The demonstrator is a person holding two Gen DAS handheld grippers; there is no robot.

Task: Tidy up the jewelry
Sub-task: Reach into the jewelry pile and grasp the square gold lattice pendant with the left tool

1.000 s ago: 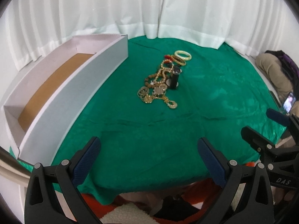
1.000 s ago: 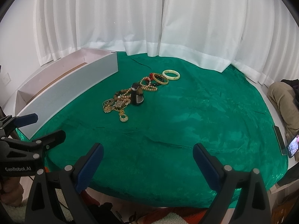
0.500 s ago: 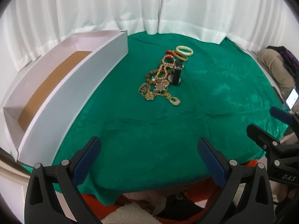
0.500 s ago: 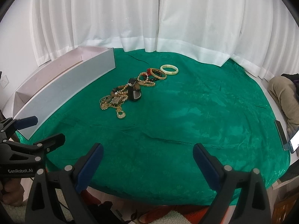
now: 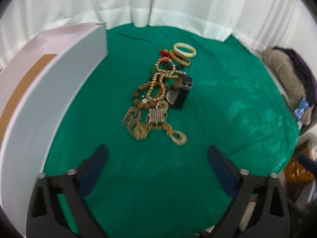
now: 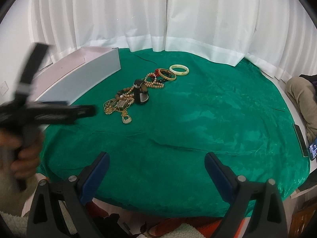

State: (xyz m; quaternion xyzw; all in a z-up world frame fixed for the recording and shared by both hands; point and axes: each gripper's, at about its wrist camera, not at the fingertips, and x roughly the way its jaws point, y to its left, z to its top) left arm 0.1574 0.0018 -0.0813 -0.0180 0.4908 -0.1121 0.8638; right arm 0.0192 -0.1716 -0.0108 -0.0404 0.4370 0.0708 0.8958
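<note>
A heap of jewelry (image 5: 156,99) lies mid-table on the green cloth (image 5: 227,99): gold chains and pendants, bead strings, a black watch (image 5: 181,93), a gold bangle and a pale jade bangle (image 5: 184,49). The heap also shows in the right wrist view (image 6: 138,91). My left gripper (image 5: 157,158) is open and empty, just short of the heap's near end. It appears blurred at the left in the right wrist view (image 6: 59,113). My right gripper (image 6: 156,165) is open and empty over the cloth's front edge.
A long white box (image 5: 49,91) with a brown floor stands along the table's left side, also in the right wrist view (image 6: 83,79). White curtains hang behind. A seated person (image 6: 301,93) and a phone (image 6: 313,149) are at the far right.
My left gripper has moved forward over the table toward the jewelry heap, which now looks much larger. The right gripper has barely moved. Both stayed open.
</note>
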